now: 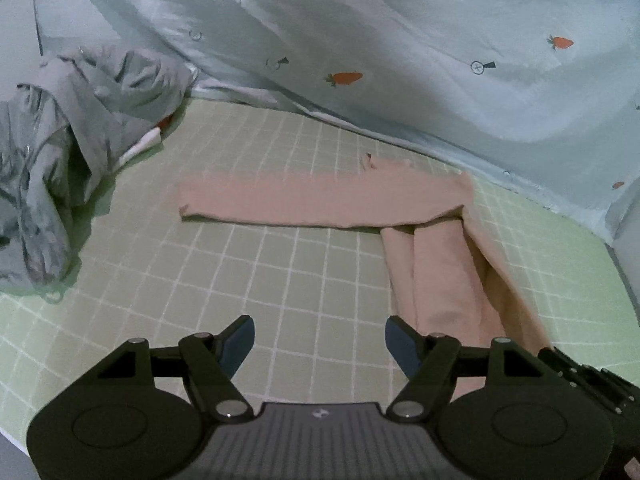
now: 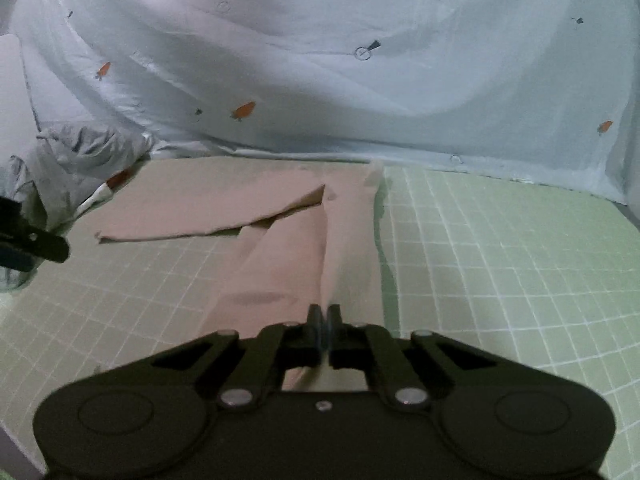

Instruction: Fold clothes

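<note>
Pink trousers point(image 1: 320, 204) lie on the green checked bed sheet point(image 1: 280, 280), one leg stretched to the left, the other running toward me on the right point(image 1: 440, 280). My left gripper point(image 1: 320, 340) is open and empty above the sheet, just left of the near leg. My right gripper point(image 2: 323, 320) is shut on the near end of a pink trouser leg point(image 2: 288, 272), lifting it a little. The right gripper also shows at the lower right of the left wrist view point(image 1: 592, 380).
A crumpled grey garment point(image 1: 68, 128) lies at the left, also seen in the right wrist view point(image 2: 80, 148). A pale blue quilt with carrot prints point(image 1: 400, 40) is heaped along the back. Green sheet point(image 2: 500, 260) extends to the right.
</note>
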Tool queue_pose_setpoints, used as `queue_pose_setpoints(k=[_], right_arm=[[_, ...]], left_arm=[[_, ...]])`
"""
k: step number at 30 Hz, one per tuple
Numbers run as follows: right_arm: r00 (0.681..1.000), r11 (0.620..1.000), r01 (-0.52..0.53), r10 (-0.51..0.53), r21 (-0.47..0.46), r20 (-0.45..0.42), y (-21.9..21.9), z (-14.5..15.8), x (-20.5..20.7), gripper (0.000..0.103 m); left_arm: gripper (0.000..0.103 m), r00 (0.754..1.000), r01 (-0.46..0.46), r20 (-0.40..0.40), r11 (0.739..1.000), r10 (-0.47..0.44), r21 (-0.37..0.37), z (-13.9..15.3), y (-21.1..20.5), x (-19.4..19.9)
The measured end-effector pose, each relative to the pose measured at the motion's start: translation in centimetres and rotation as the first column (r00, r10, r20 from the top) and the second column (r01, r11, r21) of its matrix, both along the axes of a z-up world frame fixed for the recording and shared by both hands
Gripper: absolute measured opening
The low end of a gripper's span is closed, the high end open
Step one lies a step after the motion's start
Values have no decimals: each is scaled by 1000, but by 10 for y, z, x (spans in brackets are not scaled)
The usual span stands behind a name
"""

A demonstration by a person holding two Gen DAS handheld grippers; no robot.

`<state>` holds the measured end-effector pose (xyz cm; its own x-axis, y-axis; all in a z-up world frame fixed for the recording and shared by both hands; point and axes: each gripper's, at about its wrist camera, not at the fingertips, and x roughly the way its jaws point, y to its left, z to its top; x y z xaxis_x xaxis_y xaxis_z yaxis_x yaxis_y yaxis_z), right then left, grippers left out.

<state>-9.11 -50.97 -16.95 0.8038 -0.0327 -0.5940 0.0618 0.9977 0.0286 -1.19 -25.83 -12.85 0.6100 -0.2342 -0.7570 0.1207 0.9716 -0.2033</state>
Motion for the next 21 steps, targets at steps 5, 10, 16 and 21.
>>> queue_pose_setpoints(k=[5, 10, 16, 21], right_arm=[[987, 996, -85, 84, -1, -137, 19, -34, 10, 3], [965, 990, -130, 114, -54, -236, 39, -48, 12, 12], [980, 998, -59, 58, 0, -192, 31, -31, 18, 101], [990, 997, -51, 59, 63, -126, 19, -23, 37, 103]], left_arm=[[73, 999, 38, -18, 999, -38, 0, -4, -4, -6], [79, 999, 22, -25, 1000, -21, 6, -5, 7, -7], [90, 996, -70, -48, 997, 69, -15, -11, 30, 9], [96, 989, -138, -57, 990, 137, -20, -18, 44, 34]])
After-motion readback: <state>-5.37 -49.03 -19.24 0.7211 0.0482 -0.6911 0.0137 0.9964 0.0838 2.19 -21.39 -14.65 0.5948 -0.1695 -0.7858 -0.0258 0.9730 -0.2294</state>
